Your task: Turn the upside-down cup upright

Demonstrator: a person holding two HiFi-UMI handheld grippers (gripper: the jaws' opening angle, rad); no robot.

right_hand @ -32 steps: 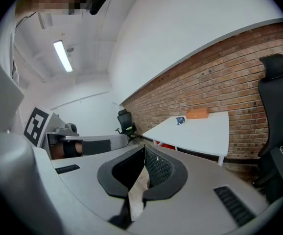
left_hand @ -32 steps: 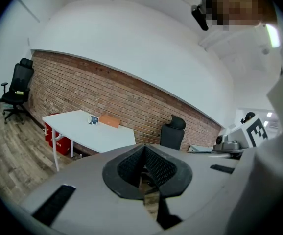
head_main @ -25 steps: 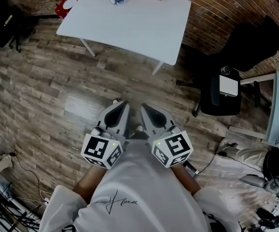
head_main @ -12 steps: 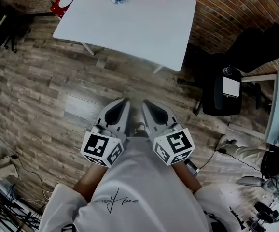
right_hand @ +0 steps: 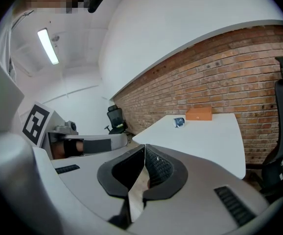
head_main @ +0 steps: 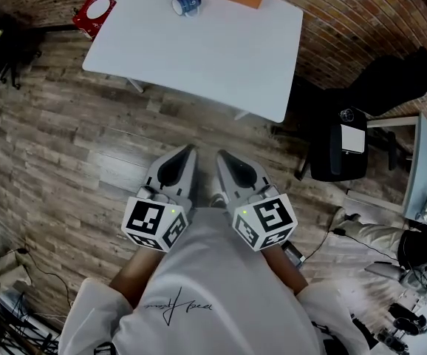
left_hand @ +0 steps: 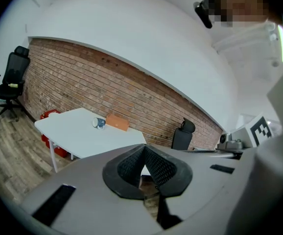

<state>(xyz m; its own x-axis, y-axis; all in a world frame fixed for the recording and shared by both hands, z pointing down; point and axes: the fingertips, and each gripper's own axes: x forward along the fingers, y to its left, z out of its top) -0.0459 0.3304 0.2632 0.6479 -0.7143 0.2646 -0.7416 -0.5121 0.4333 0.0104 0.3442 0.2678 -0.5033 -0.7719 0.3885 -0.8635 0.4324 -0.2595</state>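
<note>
Gripper views show my left gripper [left_hand: 143, 153] and right gripper [right_hand: 144, 153] closed, empty; head view shows the blue-and-white cup [head_main: 187, 4] lying sideways on the white rectangular table [head_main: 221, 58].

Office-type workroom: exposed brick wall [head_main: 332, 21], wood-plank floor [head_main: 66, 139], one white table [head_main: 221, 50], black swivel chair [head_main: 324, 154], second desk [head_main: 422, 161] at the edge, loose cables [head_main: 318, 251] on the floor, ceiling strip light [right_hand: 48, 45].
</note>
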